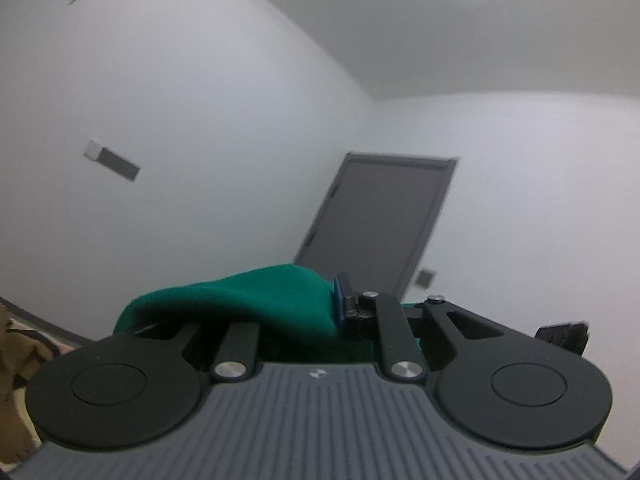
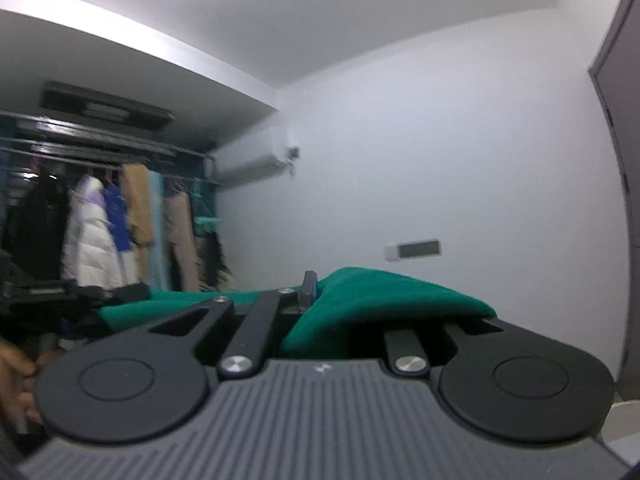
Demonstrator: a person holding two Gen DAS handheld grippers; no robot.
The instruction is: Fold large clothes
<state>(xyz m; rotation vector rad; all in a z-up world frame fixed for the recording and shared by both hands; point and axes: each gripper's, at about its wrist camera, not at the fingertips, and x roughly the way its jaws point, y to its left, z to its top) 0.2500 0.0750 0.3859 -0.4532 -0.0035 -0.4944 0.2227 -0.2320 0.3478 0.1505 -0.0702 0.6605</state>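
A green knitted garment bunches over my left gripper, which is shut on its edge; the left finger is buried under the cloth and only the right finger with its blue pad shows. In the right wrist view the same green garment drapes over my right gripper, shut on it, with one dark fingertip poking up beside the fold. A band of the green cloth runs off to the left toward the other gripper's dark body. Both grippers point roughly level, high up in the room.
A grey door stands in the far wall, with a wall switch panel to its left. A rail of hanging coats fills the left of the right wrist view, beside an air conditioner. A hand shows low left.
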